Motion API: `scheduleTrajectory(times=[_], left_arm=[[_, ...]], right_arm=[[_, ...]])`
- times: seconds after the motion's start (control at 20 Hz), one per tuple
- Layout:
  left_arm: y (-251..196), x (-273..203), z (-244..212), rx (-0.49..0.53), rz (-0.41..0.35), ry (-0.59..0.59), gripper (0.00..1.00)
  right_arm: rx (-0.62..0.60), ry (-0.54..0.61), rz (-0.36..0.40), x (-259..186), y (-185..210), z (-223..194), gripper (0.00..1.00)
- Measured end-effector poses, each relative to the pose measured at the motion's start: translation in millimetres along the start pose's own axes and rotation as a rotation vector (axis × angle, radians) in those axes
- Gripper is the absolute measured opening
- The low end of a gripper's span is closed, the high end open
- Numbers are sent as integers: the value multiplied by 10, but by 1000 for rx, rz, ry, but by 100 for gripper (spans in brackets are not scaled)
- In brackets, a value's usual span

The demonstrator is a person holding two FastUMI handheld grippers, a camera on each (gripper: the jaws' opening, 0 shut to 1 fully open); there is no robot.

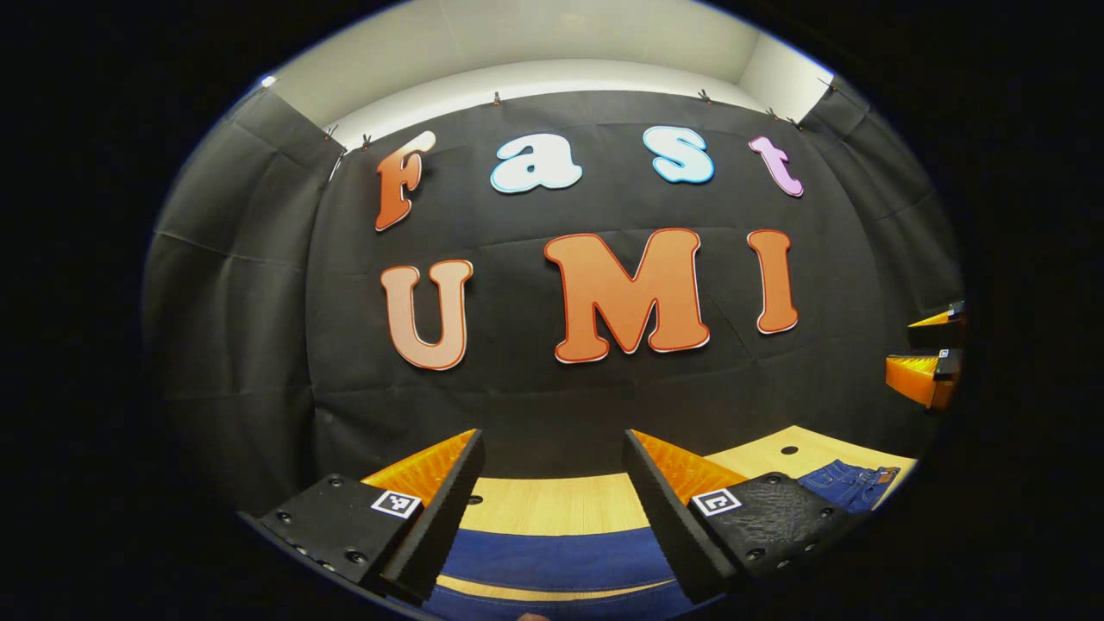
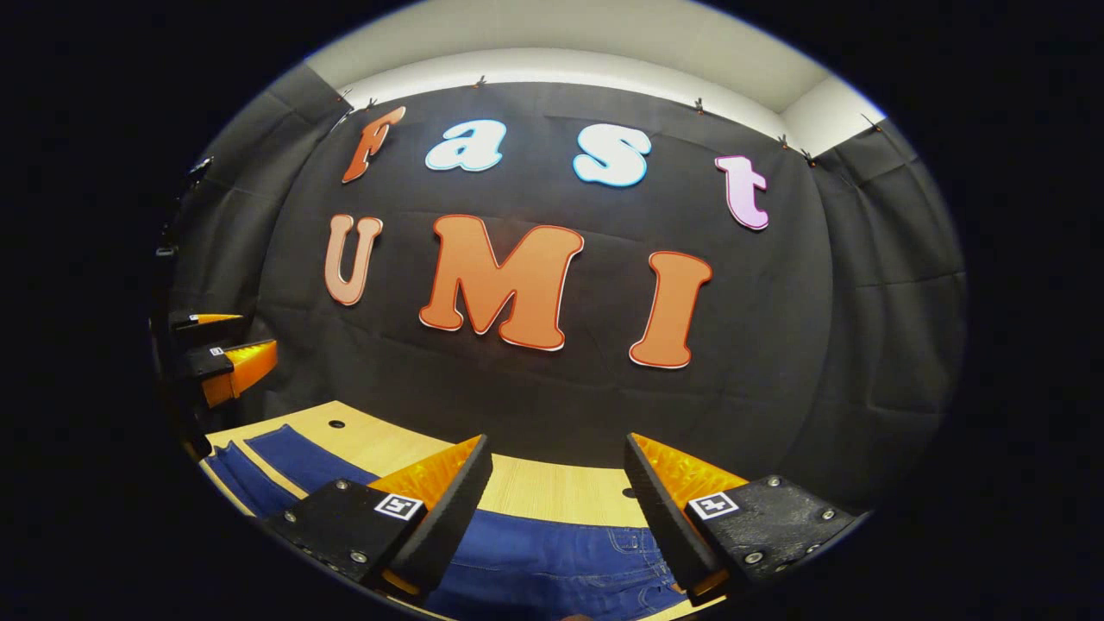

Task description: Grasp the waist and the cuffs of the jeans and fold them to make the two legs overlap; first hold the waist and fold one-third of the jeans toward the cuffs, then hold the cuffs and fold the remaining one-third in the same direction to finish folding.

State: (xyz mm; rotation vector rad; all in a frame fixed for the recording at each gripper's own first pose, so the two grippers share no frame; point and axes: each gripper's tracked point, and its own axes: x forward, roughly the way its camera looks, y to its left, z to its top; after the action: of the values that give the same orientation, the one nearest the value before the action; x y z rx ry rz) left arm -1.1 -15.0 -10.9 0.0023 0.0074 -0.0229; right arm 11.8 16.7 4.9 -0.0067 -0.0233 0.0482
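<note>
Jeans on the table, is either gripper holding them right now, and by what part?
Nothing held: both grippers, left and right, have open jaws above the jeans.

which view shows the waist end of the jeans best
The right gripper view: the jeans lie on the table just below the open right gripper, with pocket stitching visible. The left gripper view shows plain blue legs under the left gripper, and the waist only small at its right edge.
</note>
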Motion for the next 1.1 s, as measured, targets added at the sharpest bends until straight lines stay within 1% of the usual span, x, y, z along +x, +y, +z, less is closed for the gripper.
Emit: scheduleTrajectory(times=[0.1, 0.15, 0.2, 0.25, 0.4, 0.45, 0.7, 0.75, 0.85, 0.95, 1.1], left_arm=[[57, -1, -18, 4, 14, 6, 100], [86, 2, -31, 7, 22, 8, 98], [106, 5, -33, 9, 26, 10, 98], [119, 9, -43, 13, 31, 11, 100], [172, 12, -45, 19, 42, 9, 100], [184, 8, -97, 13, 41, 21, 98], [358, 18, -357, -30, 75, 102, 100], [433, 1, -456, -42, 81, 130, 98], [567, -61, -641, -69, 102, 192, 99], [668, -81, -814, -101, 117, 259, 100], [911, -169, -1085, -158, 178, 356, 99]], right_arm=[[4, 12, 0, 18, -40, -41, 96], [11, 15, -5, 33, -67, -59, 96], [17, 18, -15, 45, -106, -79, 96], [19, 20, -21, 56, -134, -86, 96], [8, 17, -43, 71, -231, -101, 96], [10, 21, -44, 70, -250, -123, 96], [20, 59, -43, 92, -297, -265, 96], [22, 80, -35, 93, -287, -333, 96], [33, 178, -28, 107, -308, -582, 96], [84, 240, -11, 93, -328, -784, 96], [163, 325, -20, 95, -484, -1027, 96]])
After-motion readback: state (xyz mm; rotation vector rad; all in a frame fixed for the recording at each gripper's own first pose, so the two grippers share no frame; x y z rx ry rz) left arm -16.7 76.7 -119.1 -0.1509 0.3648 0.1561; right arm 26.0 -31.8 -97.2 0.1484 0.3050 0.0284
